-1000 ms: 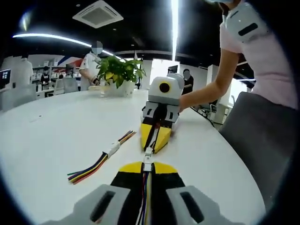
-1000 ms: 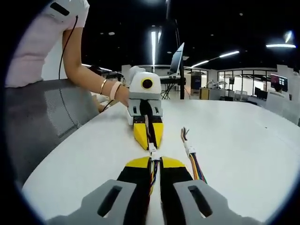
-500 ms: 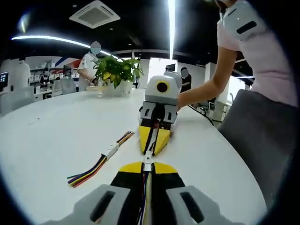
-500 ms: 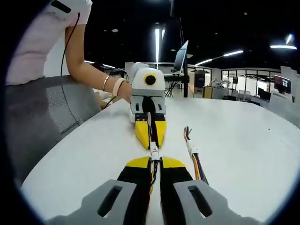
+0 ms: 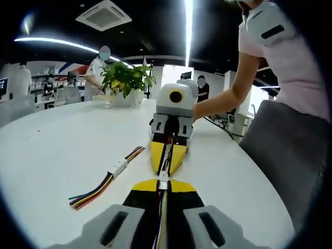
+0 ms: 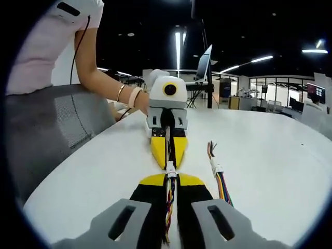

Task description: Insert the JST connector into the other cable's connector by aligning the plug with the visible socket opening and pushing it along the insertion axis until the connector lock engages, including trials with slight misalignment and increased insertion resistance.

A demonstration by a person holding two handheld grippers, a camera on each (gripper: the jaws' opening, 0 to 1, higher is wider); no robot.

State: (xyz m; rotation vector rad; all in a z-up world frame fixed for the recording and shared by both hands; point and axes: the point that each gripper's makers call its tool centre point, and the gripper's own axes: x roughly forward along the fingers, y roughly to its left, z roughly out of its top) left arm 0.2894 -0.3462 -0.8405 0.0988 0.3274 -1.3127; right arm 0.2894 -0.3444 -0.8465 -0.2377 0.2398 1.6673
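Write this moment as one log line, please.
left gripper: shut on cable | right gripper: shut on cable | connectors: meeting | spare cable: on table

Two low tool-mounted views facing each other closely along the white table (image 5: pixel 52 150), sharing the mated connectors (image 6: pixel 170 167)

No readable text — no labels, no numbers.

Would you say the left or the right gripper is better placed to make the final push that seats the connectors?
Neither clearly: the left gripper and right gripper meet tip to tip, each shut on its own cable, with the white connectors touching between them. Either could push along that shared line; whether they have locked cannot be told.
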